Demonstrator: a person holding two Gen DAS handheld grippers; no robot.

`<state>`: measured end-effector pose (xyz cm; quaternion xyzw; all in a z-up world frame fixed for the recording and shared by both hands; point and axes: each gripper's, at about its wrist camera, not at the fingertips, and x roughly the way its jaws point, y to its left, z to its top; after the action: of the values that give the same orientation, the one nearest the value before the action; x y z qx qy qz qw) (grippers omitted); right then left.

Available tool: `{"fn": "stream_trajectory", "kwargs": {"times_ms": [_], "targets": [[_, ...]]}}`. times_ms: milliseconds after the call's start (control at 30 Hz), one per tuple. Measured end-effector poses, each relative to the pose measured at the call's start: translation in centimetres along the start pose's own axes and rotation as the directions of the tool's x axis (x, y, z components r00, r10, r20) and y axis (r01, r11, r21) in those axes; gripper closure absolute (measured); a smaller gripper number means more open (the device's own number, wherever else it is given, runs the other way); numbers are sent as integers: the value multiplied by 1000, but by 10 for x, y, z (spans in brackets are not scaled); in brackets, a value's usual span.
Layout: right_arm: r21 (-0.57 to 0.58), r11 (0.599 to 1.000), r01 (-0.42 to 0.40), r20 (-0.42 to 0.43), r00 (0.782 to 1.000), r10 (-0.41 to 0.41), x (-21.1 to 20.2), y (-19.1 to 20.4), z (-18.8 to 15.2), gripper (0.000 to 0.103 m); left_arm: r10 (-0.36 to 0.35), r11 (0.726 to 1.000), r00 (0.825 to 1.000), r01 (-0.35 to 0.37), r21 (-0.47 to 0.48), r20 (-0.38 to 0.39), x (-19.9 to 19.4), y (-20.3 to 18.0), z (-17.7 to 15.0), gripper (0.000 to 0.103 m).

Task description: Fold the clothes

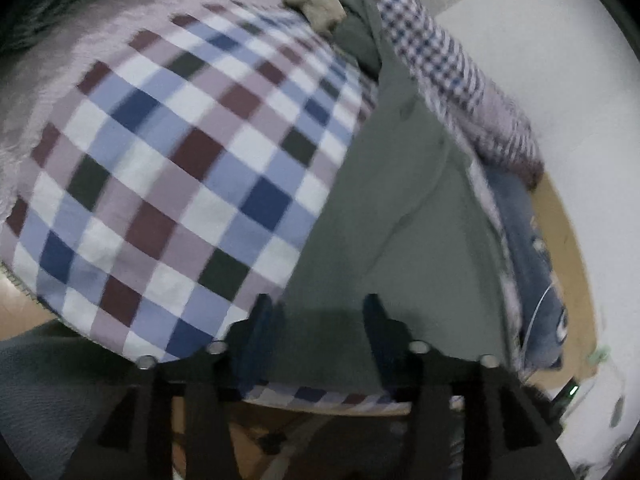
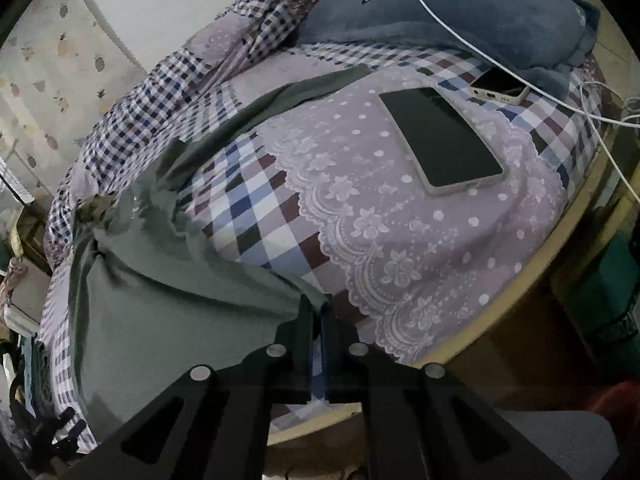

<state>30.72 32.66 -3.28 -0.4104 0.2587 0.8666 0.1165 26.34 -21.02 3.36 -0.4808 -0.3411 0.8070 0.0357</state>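
Note:
A grey-green garment [image 1: 396, 200] lies spread on a checked bedsheet [image 1: 168, 152], with folds running along it. My left gripper [image 1: 318, 316] is open at the bed's near edge, its two fingers set apart over the garment's hem. In the right wrist view the same garment [image 2: 160, 300] stretches from the near left toward the far side. My right gripper [image 2: 316, 316] is shut on a corner of the garment, where the cloth meets a lilac lace-edged pillowcase [image 2: 400, 240].
A large phone [image 2: 440, 140] lies on the pillowcase, a smaller phone [image 2: 498, 86] behind it with a white cable [image 2: 520, 76]. A grey-blue plush cushion [image 2: 460, 12] sits at the head. A small-check quilt [image 2: 160, 88] is bunched along the wall. The wooden bed frame [image 2: 520, 300] rims the mattress.

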Motion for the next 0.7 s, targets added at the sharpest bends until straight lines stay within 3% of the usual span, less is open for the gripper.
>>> {"fn": "stream_trajectory", "kwargs": {"times_ms": [100,200,233,267,300,333,533,633,700], "targets": [[10,1000,-3,-6,1000,3,3,-1,1,102,65,997,995,-61,51,-80,16,-4,0,48],[16,1000,-7,-13,1000,7,5,-2,1,102,92,993,991,-84,88,-94,20,-9,-3,48],[18,1000,-10,-15,1000,10,5,-3,1,102,94,991,991,-84,101,-95,20,-11,-2,54],[20,1000,-14,-17,1000,14,5,-3,0,102,88,992,992,-79,95,-90,18,-10,-1,82],[25,999,-22,-20,1000,22,5,-4,0,101,82,993,993,-74,89,-84,16,-9,1,97],[28,999,-27,-23,999,27,5,-5,0,101,75,995,995,-69,76,-69,12,-7,3,102],[28,999,-44,-41,998,46,1,-3,-5,101,10,1000,997,-9,-9,74,-26,8,4,103],[23,998,-64,-47,997,65,-6,1,-10,101,-15,999,988,19,-27,151,-49,12,0,103],[29,997,-73,-57,996,74,-10,3,-16,101,4,1000,978,-2,-11,210,-66,8,-4,103]]}}
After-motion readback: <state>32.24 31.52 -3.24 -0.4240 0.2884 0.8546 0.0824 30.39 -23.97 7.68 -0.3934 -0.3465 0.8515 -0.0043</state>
